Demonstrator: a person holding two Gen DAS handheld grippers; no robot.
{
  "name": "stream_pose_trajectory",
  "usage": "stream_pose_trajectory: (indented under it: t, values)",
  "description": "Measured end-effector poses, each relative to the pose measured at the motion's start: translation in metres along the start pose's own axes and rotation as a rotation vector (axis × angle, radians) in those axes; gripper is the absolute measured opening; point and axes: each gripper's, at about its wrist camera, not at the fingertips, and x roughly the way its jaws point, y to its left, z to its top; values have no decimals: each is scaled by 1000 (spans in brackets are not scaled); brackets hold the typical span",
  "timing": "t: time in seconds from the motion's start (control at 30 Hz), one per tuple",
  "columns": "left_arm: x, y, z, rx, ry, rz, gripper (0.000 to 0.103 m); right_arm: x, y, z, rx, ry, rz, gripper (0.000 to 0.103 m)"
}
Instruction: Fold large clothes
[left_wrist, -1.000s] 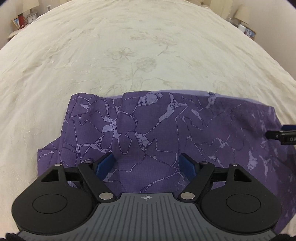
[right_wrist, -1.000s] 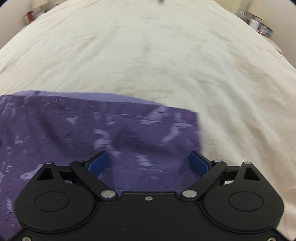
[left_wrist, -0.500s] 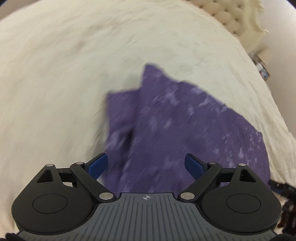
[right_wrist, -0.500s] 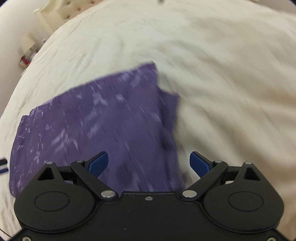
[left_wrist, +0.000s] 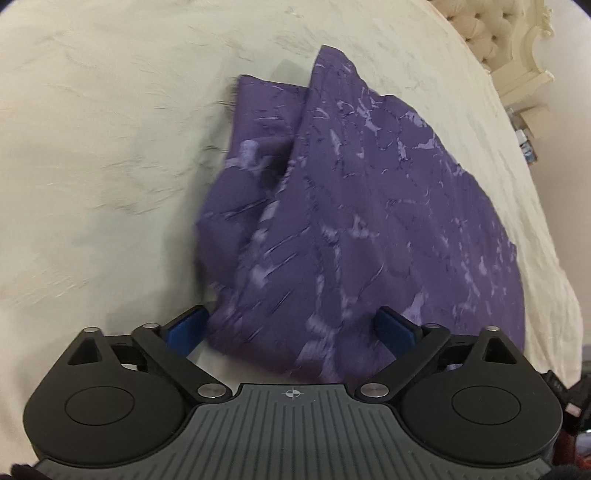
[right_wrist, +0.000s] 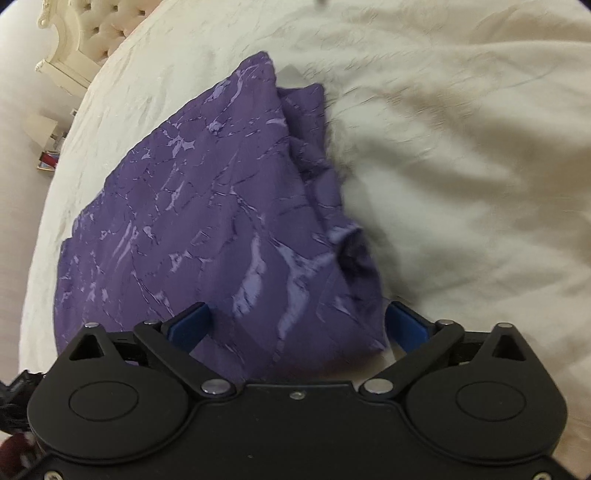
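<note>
Left wrist view: the purple garment (left_wrist: 369, 206) lies folded on the cream bedspread (left_wrist: 110, 166), its long axis running away from the left gripper (left_wrist: 291, 328) toward the tufted headboard (left_wrist: 491, 33) at upper right. The near end of the garment sits between the two blue fingers (left_wrist: 186, 326), which stand wide and are opening; neither pad presses on the cloth, so nothing is grasped. A looser, rumpled layer shows along the garment's edge farthest from the headboard, with a second flap peeking out beyond the far corner.

Right wrist view: the same garment (right_wrist: 207, 206) stretches away from the right gripper (right_wrist: 299, 325), here with the headboard (right_wrist: 81, 33) at upper left. Its near end lies between the blue fingers (right_wrist: 406, 326), also spread and opening, with no pad bearing on the fabric. The bunched edge again lies on the side away from the headboard.

Both grippers stand at the near short end of the garment, about equally close, one toward each near corner. Judged from this layout, the fold just laid appears released, and any further fold would likely carry the near end along the long axis toward the far end, or first tidy the rumpled side.
</note>
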Motion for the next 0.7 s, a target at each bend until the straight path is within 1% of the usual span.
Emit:
stream_pose_trajectory:
  t: [0.13, 0.33, 0.43, 0.53, 0.57, 0.6, 0.63, 0.67, 0.7]
  values:
    - [16, -5, 14, 3, -11, -16, 103, 16, 2, 11, 32, 10, 19, 103]
    - [23, -4, 23, -27, -23, -34, 102, 26, -1, 22, 87, -18, 62, 103]
    - [21, -3, 23, -47, -16, -33, 102, 29, -2, 26, 106, -33, 79, 103]
    - [21, -8, 26, -49, 13, -43, 99, 30, -1, 27, 121, -39, 82, 103]
    - [20, -9, 27, -47, 20, -48, 92, 31, 1, 27, 119, -39, 81, 103]
    - [20, -10, 27, -44, 24, -52, 83, 31, 1, 27, 115, -37, 81, 103]
    - [19, -12, 27, -42, 24, -56, 78, 31, 2, 27, 110, -34, 81, 103]
    - [17, -12, 27, -41, 17, -59, 64, 30, 3, 27, 102, -30, 80, 99]
    - [15, -12, 26, -41, 10, -66, 51, 30, 6, 27, 94, -25, 76, 87]
